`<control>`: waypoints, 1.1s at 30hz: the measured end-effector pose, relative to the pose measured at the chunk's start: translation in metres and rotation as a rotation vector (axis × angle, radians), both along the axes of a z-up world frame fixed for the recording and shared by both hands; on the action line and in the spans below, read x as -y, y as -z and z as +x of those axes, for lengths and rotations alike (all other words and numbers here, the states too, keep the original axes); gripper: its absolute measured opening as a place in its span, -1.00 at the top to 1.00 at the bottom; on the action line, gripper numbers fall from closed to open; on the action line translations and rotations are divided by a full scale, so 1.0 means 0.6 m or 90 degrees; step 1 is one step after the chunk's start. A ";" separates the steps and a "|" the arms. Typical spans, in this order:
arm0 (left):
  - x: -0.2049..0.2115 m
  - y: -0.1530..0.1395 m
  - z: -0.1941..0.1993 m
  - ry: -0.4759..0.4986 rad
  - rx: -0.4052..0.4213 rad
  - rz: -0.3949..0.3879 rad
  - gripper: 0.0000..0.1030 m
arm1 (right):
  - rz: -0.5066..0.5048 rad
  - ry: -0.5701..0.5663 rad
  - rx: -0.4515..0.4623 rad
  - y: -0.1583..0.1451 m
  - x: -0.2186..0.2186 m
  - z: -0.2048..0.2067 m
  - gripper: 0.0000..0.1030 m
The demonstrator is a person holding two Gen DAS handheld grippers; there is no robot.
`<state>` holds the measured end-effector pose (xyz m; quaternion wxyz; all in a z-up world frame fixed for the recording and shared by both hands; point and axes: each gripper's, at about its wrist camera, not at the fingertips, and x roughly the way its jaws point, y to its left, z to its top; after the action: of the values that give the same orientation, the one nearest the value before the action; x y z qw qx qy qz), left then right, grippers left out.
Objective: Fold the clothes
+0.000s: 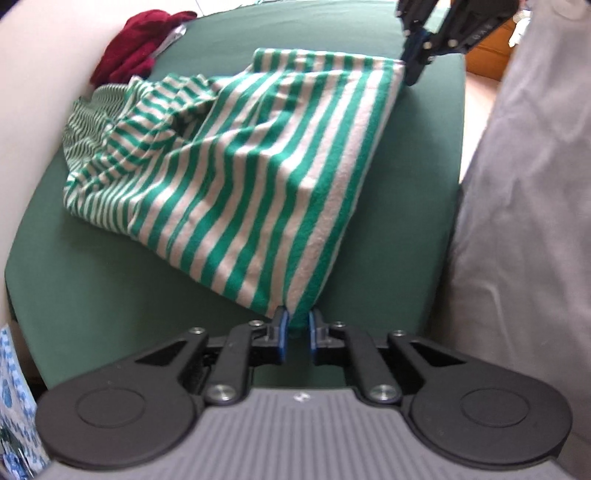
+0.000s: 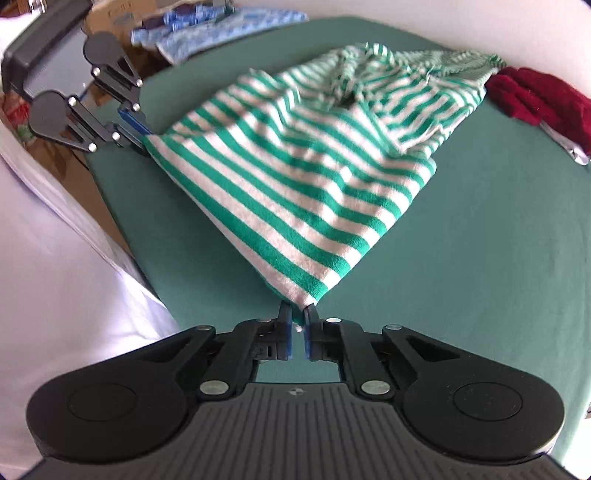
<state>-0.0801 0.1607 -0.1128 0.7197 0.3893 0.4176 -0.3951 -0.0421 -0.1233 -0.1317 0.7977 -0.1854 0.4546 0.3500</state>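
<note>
Two corners of the striped shirt (image 1: 236, 177) are pinched, one in each hand-held gripper: the left hand-held gripper (image 1: 296, 325) is clamped on the corner right at its fingertips, and the right hand-held gripper (image 2: 297, 325) is clamped on the neighbouring corner. The shirt lies on the green bench (image 1: 110, 295), its far end bunched near a red garment (image 1: 136, 48). Folding looks barely begun: no crease is made yet, and the red piece is untouched.

Green surface (image 2: 480, 240) bare on the right of the striped garment (image 2: 295, 177): open passage there. Far end blocked by red garment (image 2: 543, 99) touching the striped heap. Near edge hemmed by person's pale clothing (image 2: 55, 277). Blue cloths (image 2: 207, 26) beyond left corner.
</note>
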 end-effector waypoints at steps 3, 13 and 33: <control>-0.004 -0.006 0.003 -0.007 0.002 -0.001 0.83 | 0.015 0.015 -0.013 -0.010 0.006 0.007 0.81; -0.009 -0.081 0.076 -0.047 0.058 -0.105 0.06 | 0.213 0.210 0.024 -0.074 0.019 0.102 0.23; 0.030 0.012 0.169 -0.046 0.014 -0.192 -0.11 | 0.175 0.315 -0.064 0.009 -0.103 0.231 0.71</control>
<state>0.0211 0.1424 -0.1198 0.7884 0.2658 0.3590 -0.4229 0.0964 -0.0618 -0.1371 0.8531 0.0586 0.4733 0.2117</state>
